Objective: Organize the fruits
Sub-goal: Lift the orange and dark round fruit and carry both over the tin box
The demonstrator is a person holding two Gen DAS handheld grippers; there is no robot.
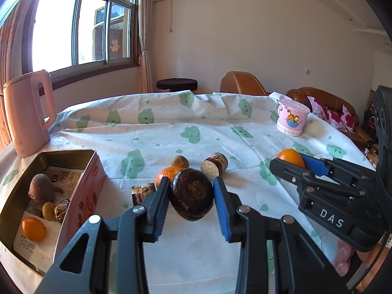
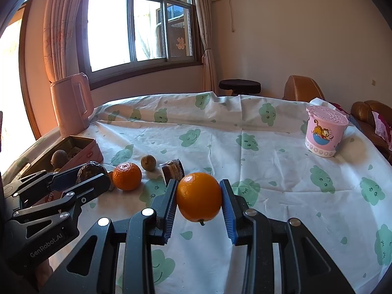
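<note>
Both jaws grip fruit above the cloud-print tablecloth: left gripper clamps a dark wrinkled passion fruit, right gripper a smooth orange. Left of them, a pink tin holds more fruit.

Left wrist: close behind its fingers, facing window, tin at left.
Right wrist: same heading, further right.
Shared: table, kettle, cup.
</note>
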